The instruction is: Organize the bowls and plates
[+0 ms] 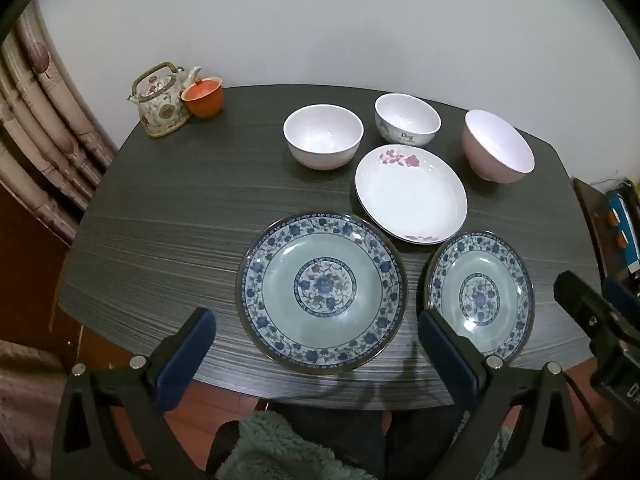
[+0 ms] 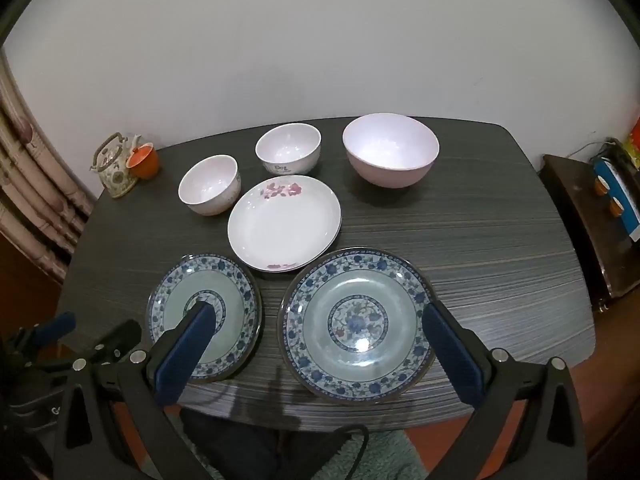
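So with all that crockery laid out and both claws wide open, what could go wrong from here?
The two blue-patterned plates sit near the table's front edge; a clumsy nudge might push one off. The floral white plate lies close against both, so lifting it could clink them. The pink bowl has smooth sloping walls and could slip from hard fingers.

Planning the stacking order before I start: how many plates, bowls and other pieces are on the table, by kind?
Plates: 3, namely the left blue plate, the right blue plate and the white floral plate.
Bowls: 3, namely the white bowl, the lettered bowl and the pink bowl.
Teapot: 1.
Orange cup: 1.
Total: 8.
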Demonstrator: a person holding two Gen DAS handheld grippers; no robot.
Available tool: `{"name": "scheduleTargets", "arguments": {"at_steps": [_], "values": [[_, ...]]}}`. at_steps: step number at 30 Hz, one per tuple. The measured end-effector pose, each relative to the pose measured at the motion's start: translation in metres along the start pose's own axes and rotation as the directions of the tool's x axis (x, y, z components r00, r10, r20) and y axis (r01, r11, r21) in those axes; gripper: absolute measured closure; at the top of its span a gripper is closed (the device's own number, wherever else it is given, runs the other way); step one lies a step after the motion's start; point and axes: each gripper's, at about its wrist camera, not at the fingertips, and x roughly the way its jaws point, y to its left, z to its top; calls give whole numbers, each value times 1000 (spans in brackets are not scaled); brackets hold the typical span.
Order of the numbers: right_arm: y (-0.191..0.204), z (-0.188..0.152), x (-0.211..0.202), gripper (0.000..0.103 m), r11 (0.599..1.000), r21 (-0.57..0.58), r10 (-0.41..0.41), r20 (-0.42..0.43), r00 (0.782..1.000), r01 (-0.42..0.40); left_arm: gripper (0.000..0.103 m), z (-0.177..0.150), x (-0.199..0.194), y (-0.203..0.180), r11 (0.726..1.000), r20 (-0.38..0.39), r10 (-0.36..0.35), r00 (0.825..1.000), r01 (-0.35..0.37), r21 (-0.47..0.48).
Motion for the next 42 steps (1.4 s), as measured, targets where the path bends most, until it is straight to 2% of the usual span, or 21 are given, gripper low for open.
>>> {"name": "scheduleTargets", "arguments": {"at_steps": [10,42], "values": [[4,6,10,1,1000,6,7,-34,999,-7,0,2,6,-1,1000,-11,-13,1000,13,-6],[1,7,16,1,1000,16,15,-65,998,-14,0,2,15,-1,1000,-30,13,999,-13,-5]]}}
